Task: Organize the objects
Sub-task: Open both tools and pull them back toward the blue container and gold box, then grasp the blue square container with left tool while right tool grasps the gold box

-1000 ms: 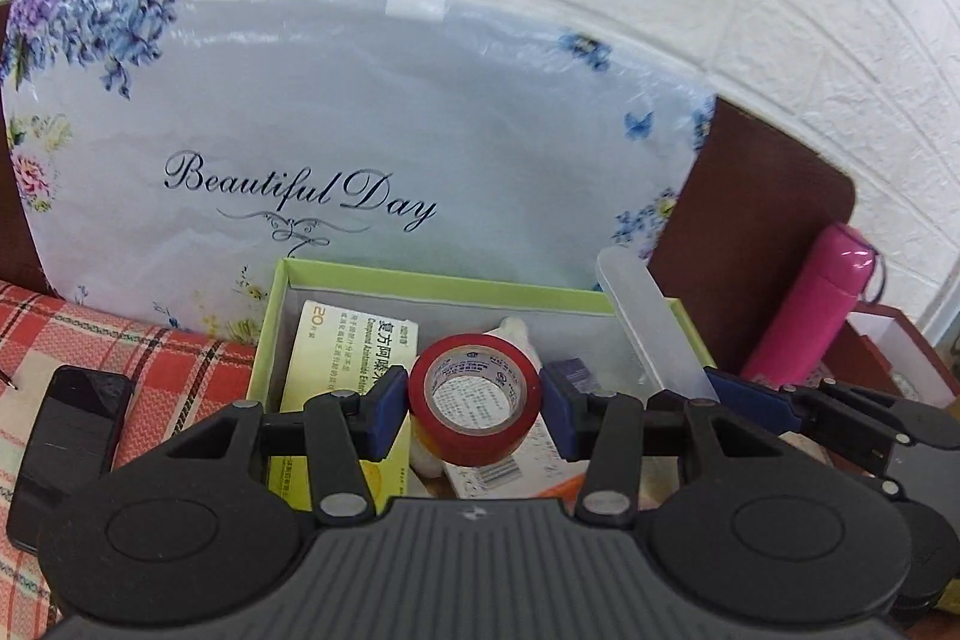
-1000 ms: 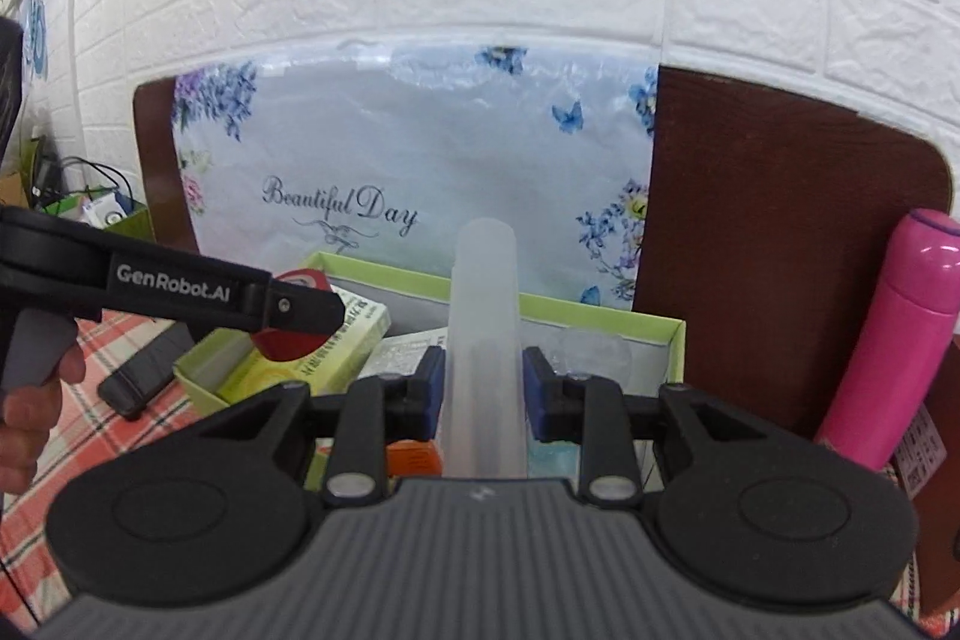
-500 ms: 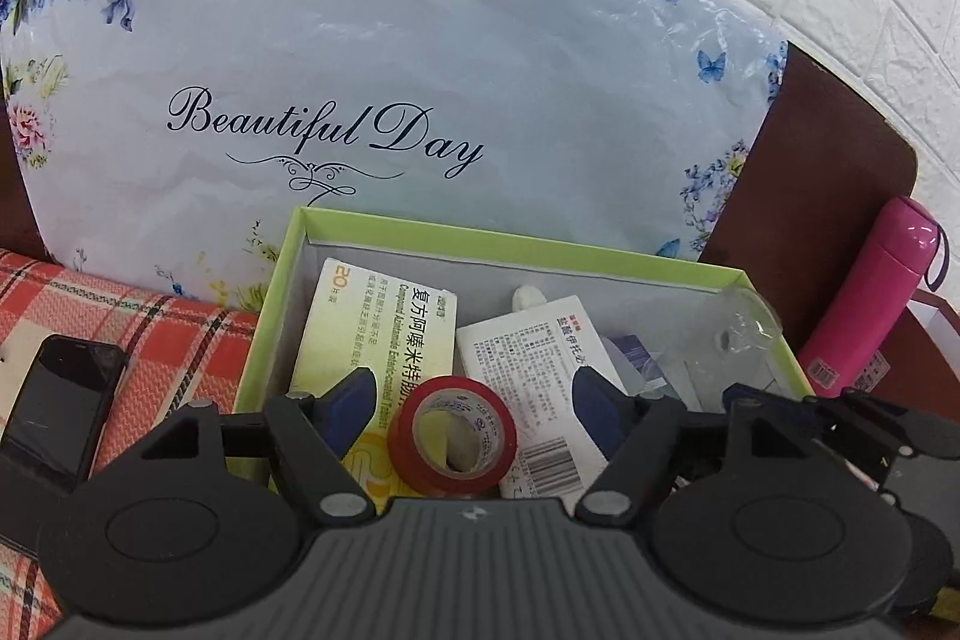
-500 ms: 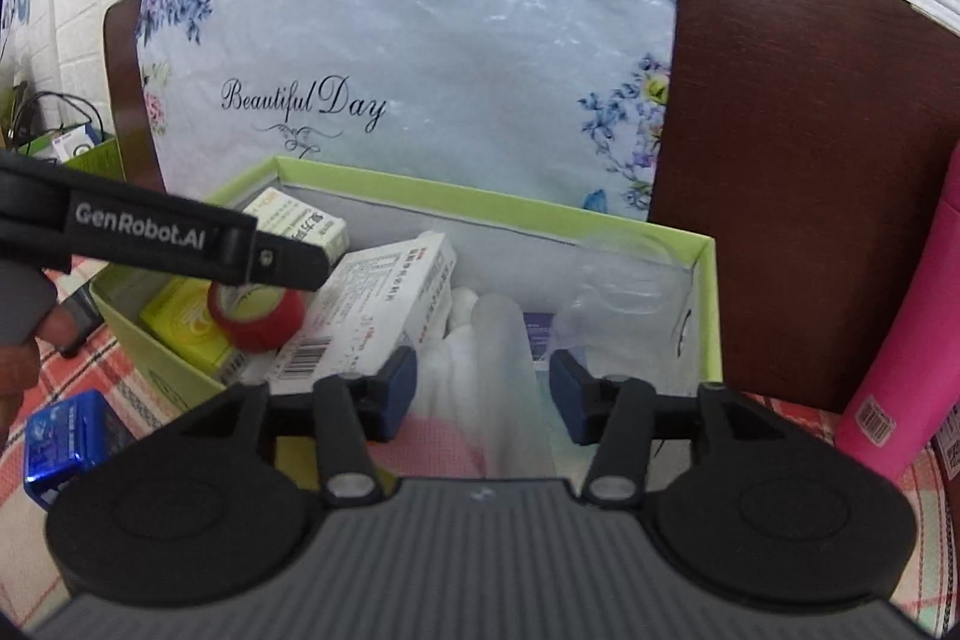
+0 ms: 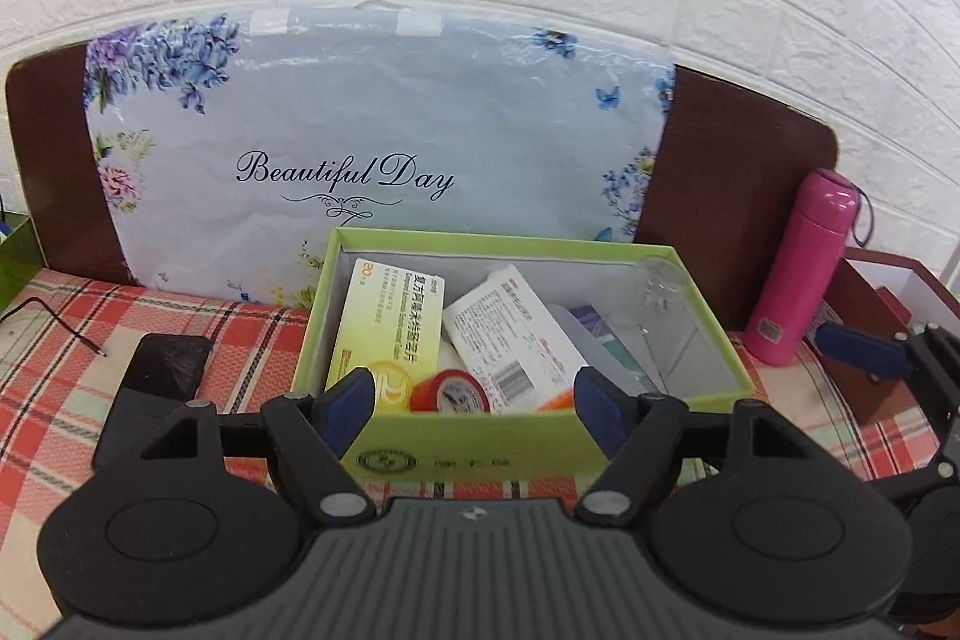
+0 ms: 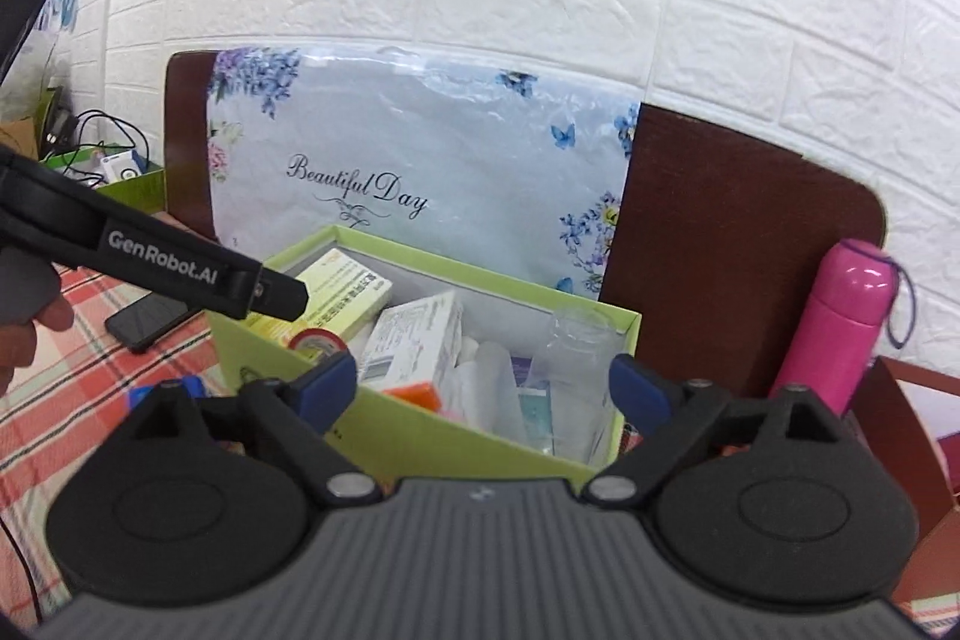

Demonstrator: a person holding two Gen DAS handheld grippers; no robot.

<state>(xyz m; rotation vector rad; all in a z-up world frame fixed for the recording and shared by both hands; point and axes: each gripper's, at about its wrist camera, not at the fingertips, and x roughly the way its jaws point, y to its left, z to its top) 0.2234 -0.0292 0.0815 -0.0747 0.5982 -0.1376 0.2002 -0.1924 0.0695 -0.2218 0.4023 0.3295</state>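
Observation:
A green box (image 5: 480, 445) (image 6: 420, 436) sits on the plaid cloth and holds a red tape roll (image 5: 453, 391) (image 6: 317, 341), a yellow medicine box (image 5: 390, 322), a white medicine box (image 5: 516, 334) (image 6: 414, 340) and a clear tube (image 6: 498, 394). My left gripper (image 5: 474, 400) is open and empty, just in front of the box's near wall. My right gripper (image 6: 483, 391) is open and empty, at the box's near right corner. The left gripper's arm (image 6: 150, 256) crosses the right wrist view.
A black phone (image 5: 162, 370) (image 6: 144, 319) lies left of the box. A pink bottle (image 5: 804, 268) (image 6: 840, 322) stands right of it. A floral bag (image 5: 372, 160) leans on a brown board (image 6: 738, 244) behind. A red-brown box (image 5: 888, 322) is at the far right. A thin cable (image 5: 54, 322) lies at the left.
Both grippers opened: the left let go of the red tape roll, the right let go of the clear tube, both now in the box. Both grippers then pulled back from the box.

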